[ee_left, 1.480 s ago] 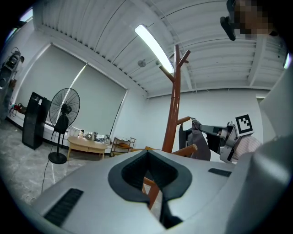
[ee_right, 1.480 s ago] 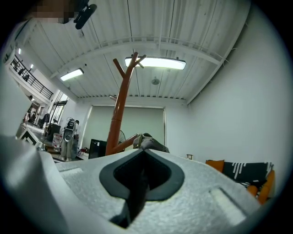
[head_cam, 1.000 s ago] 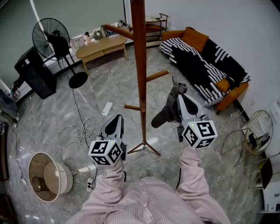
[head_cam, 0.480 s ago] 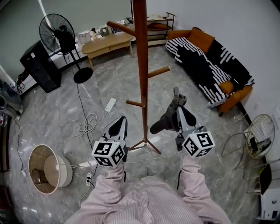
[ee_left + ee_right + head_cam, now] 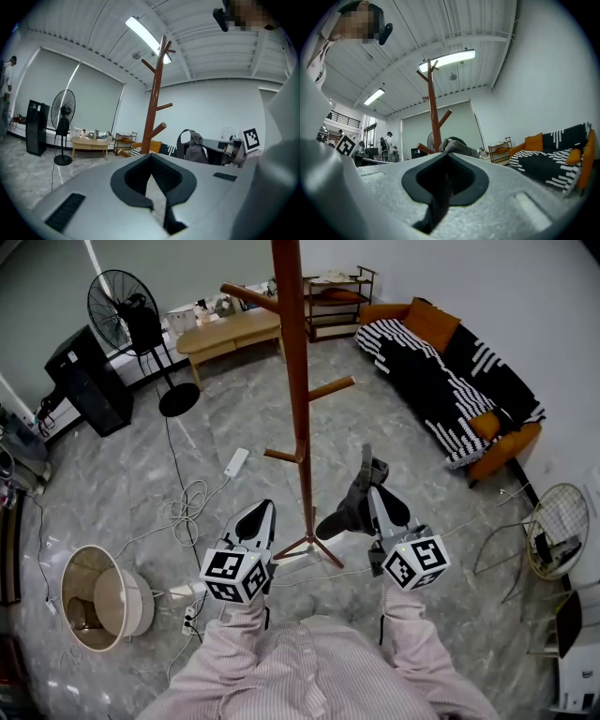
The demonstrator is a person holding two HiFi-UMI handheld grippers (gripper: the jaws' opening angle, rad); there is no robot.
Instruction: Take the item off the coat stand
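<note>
Although the grey bag (image 5: 345,514) already hangs clear of the coat stand (image 5: 298,418), only its strap is clamped in the right tongs (image 5: 375,491). A quick swing could pull that thin strap free and drop the bag to the floor. The left tongs (image 5: 260,512), pressed together and empty, sit near the stand's pole and could knock it.

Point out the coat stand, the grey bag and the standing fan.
coat stand (image 5: 296,381): head view, on the upright wooden pole.
grey bag (image 5: 351,508): head view, on its dark body.
standing fan (image 5: 118,302): head view, on its round cage.
</note>
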